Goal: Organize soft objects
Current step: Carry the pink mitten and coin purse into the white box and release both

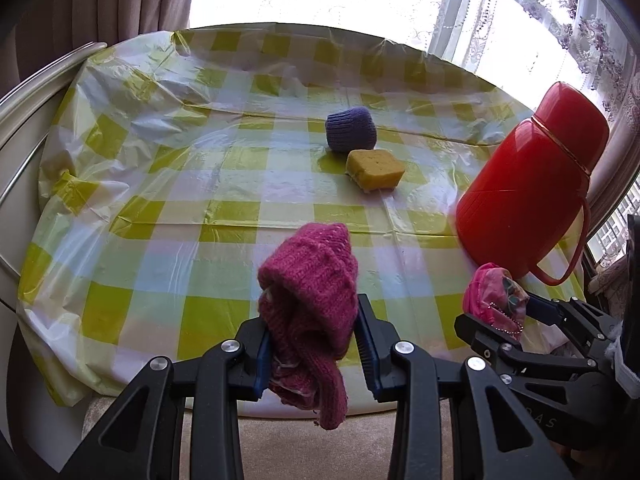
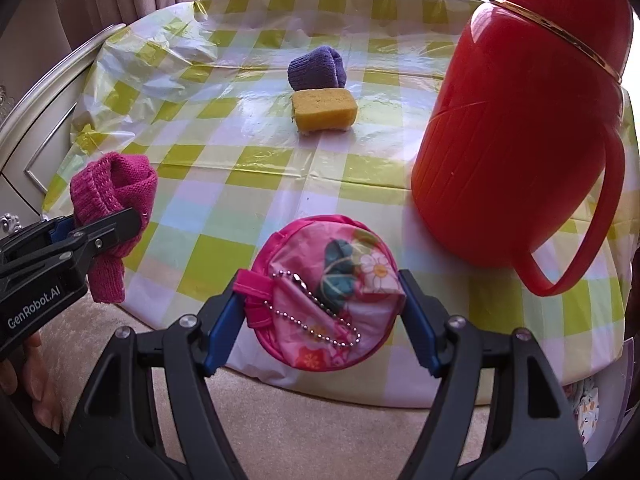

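Observation:
My left gripper point(image 1: 312, 344) is shut on a magenta knitted piece point(image 1: 310, 300) and holds it above the table's near edge; it also shows in the right wrist view point(image 2: 114, 200). My right gripper point(image 2: 320, 320) is shut on a round pink flowered pouch point(image 2: 332, 300) with a bead chain, also above the near edge; the pouch shows in the left wrist view point(image 1: 494, 298) too. A purple knitted roll point(image 1: 352, 130) point(image 2: 316, 68) and a yellow sponge point(image 1: 376, 169) point(image 2: 325, 109) lie touching each other on the far middle of the table.
A tall red thermos jug point(image 1: 528, 184) point(image 2: 516, 128) with a handle stands at the right side of the table. The table wears a crinkled yellow-green checked plastic cloth point(image 1: 180, 184) point(image 2: 240, 168). Curtains and a bright window lie behind. Beige carpet lies below the near edge.

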A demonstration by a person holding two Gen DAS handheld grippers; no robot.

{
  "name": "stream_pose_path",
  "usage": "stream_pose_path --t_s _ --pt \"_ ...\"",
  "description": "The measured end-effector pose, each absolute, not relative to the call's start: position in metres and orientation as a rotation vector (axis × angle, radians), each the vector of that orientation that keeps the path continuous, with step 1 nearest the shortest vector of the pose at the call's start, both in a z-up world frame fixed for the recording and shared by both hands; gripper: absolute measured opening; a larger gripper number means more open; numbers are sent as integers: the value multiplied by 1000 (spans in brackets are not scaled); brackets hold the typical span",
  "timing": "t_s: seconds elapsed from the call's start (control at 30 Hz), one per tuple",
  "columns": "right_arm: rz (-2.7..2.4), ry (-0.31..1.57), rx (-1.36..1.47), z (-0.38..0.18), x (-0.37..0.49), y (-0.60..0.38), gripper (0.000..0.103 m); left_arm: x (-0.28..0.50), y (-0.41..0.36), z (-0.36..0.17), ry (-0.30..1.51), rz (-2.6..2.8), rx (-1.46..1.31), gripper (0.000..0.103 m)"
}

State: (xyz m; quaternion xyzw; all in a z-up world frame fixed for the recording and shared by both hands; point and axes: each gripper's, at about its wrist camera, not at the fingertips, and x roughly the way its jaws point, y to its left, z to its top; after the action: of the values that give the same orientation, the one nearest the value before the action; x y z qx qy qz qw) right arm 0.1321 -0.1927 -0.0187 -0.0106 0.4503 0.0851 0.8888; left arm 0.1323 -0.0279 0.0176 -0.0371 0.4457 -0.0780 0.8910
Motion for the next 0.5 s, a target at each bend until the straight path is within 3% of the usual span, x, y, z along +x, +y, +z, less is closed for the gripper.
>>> stream_pose_path --t_s 0.5 --pt "119 902 27 -7 99 -238 74 116 -76 23 919 -275 -38 37"
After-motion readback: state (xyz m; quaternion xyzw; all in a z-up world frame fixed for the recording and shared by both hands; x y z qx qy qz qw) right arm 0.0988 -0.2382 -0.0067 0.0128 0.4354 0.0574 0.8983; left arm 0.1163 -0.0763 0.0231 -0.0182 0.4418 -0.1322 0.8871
